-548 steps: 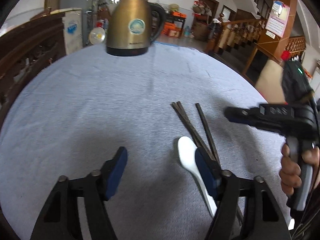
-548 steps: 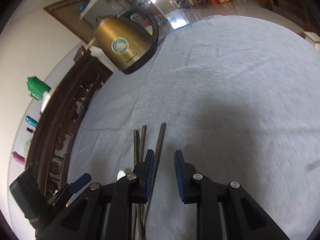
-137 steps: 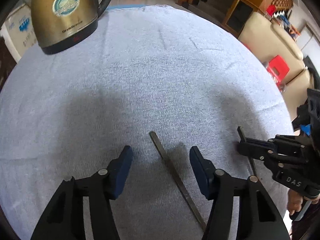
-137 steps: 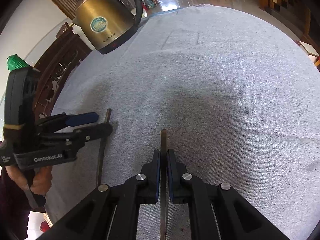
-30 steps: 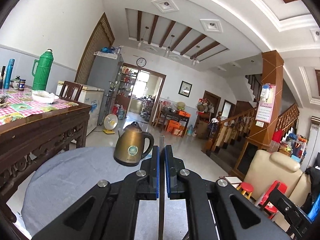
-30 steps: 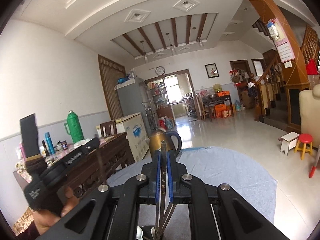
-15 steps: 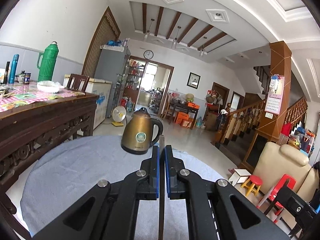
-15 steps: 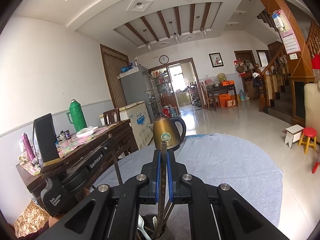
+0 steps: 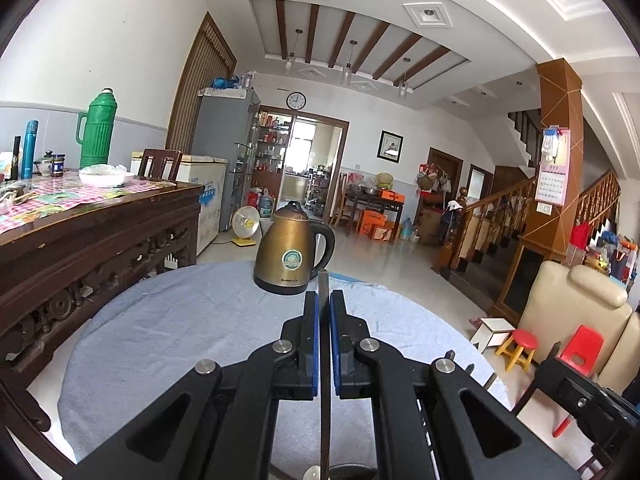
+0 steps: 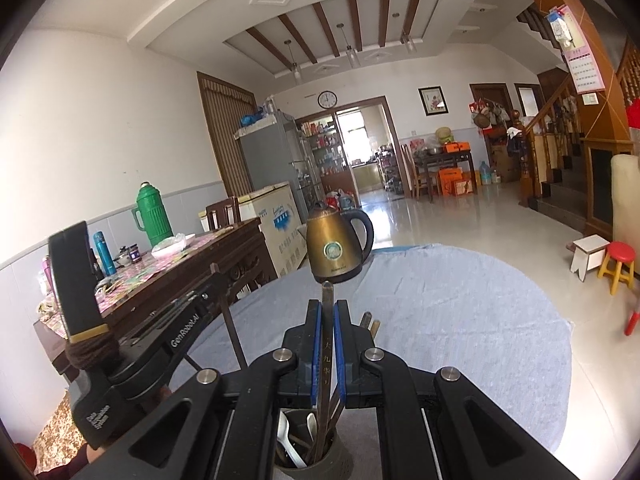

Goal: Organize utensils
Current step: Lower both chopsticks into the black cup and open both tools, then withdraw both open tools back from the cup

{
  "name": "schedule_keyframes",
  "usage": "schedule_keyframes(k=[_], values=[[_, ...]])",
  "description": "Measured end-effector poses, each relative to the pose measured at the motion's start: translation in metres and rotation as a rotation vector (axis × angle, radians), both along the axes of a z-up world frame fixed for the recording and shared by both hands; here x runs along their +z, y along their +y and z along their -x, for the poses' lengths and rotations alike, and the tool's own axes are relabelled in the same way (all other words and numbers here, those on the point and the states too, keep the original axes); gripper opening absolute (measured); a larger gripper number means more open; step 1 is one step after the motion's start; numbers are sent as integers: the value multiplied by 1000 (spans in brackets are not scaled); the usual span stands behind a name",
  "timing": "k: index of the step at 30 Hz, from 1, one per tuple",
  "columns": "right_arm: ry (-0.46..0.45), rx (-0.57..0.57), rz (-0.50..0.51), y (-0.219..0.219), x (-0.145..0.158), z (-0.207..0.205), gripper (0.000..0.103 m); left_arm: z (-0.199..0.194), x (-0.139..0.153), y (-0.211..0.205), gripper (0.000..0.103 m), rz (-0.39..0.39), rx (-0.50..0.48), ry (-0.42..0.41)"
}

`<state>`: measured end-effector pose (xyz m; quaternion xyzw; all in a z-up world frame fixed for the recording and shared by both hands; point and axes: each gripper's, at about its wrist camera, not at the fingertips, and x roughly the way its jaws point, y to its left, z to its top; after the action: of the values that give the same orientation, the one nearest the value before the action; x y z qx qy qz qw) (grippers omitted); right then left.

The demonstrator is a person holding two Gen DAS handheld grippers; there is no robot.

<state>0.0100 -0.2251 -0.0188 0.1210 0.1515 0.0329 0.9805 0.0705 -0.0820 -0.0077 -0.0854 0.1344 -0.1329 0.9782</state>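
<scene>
Both my grippers are raised and level, looking across the round table with its grey-blue cloth (image 9: 192,332) toward the room beyond.

Left gripper (image 9: 324,304): jaws nearly together, blue pads pinching a dark chopstick (image 9: 324,292) that stands upright between them. Its top pokes just above the pads; the lower length runs down out of frame, so I cannot see where its tip ends. A small metal disc at the bottom edge is cut off and I cannot identify it.

Right gripper (image 10: 327,312): jaws narrow, clamped on a second chopstick (image 10: 327,344), upright, with gold characters on its face that are too small to read. Its lower end goes into the utensil holder (image 10: 320,466), a dark cup at the near edge of the table, partly hidden under the gripper body. Inside I make out a white spoon (image 10: 290,446) and more dark chopsticks; the count is unclear. Two more chopstick tops (image 10: 370,326) show just right of the pads.

From the right wrist view, the left gripper (image 10: 216,276) sits at left with its chopstick slanting down behind my frame.

The brass electric kettle (image 9: 292,256) stands at the far edge of the table, well apart from the holder.
</scene>
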Motion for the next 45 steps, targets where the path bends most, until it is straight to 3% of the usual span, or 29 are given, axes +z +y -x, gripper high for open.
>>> schedule_keyframes(k=[28, 29, 30, 31, 32, 33, 37, 45], values=[[120, 34, -17, 20, -14, -8, 9, 24, -1, 19, 6, -55, 42, 43], [130, 39, -22, 20, -15, -9, 17, 25, -1, 21, 11, -60, 46, 49], [141, 46, -29, 20, -16, -10, 23, 27, 0, 23, 22, -68, 55, 53], [143, 46, -34, 20, -17, -9, 34, 28, 1, 24, 27, -76, 63, 56], [140, 42, -39, 20, -17, -8, 46, 29, 2, 26, 48, -84, 73, 58], [133, 39, -45, 20, -17, -6, 50, 35, 3, 29, 61, -91, 88, 54], [91, 36, -47, 21, -11, 4, 52, 50, 8, 33, 68, -141, 122, 35], [53, 4, -63, 19, -1, 26, 52, 74, 17, 45, 80, -204, 160, 74]])
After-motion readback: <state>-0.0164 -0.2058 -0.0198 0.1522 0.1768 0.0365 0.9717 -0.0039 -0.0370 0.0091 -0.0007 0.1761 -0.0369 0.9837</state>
